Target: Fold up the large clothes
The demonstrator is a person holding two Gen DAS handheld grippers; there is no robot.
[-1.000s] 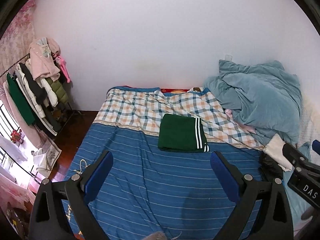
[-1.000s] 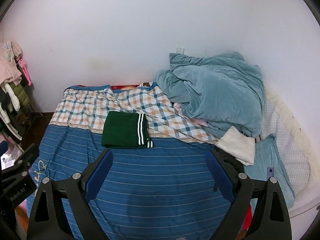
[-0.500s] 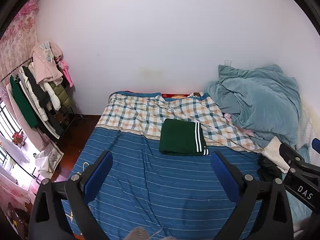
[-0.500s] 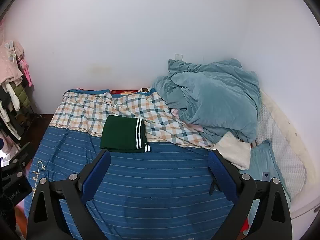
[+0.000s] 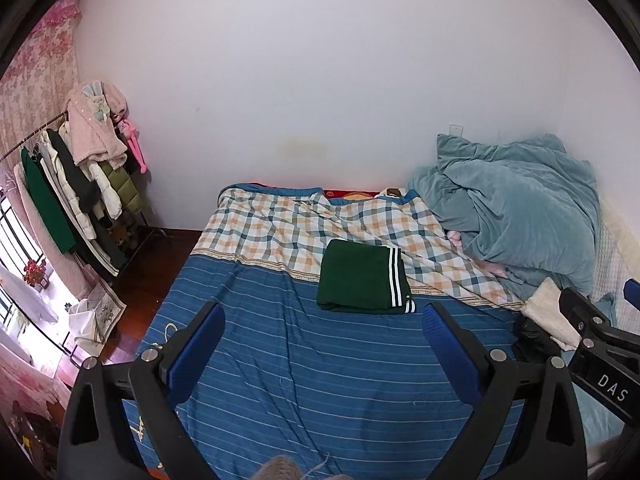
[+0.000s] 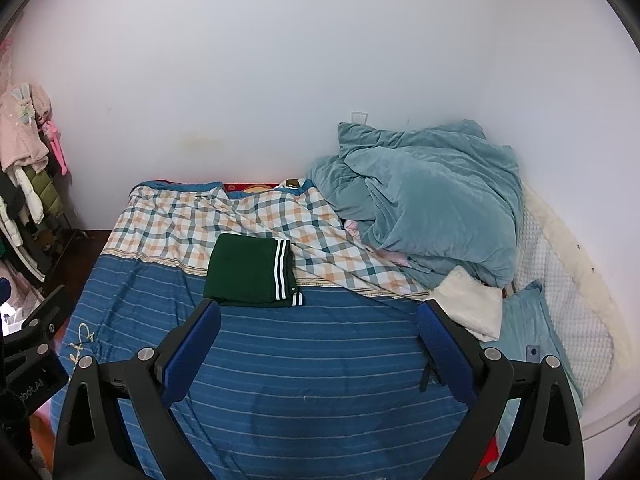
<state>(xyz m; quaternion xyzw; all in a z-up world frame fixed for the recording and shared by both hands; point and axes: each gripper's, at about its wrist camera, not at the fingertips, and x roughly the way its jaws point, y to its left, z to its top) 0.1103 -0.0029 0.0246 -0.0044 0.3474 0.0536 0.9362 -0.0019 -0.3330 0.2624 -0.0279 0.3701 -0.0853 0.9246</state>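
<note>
A dark green garment with white stripes (image 5: 362,278) lies folded into a neat rectangle on the bed, where the blue striped cover (image 5: 320,368) meets the checked part. It also shows in the right wrist view (image 6: 250,270). My left gripper (image 5: 322,328) is open and empty, held well back above the near part of the bed. My right gripper (image 6: 318,326) is open and empty too, beside the left one; part of it shows at the right edge of the left wrist view (image 5: 600,356).
A heaped teal duvet (image 6: 424,204) fills the bed's far right corner, with a cream cloth (image 6: 472,306) and a teal pillow (image 6: 528,328) in front of it. A clothes rack with hanging coats (image 5: 72,184) stands left of the bed. A white wall is behind.
Both grippers have drawn back and up from the bed, so the folded green garment looks smaller and farther away. Both stay open and empty.
</note>
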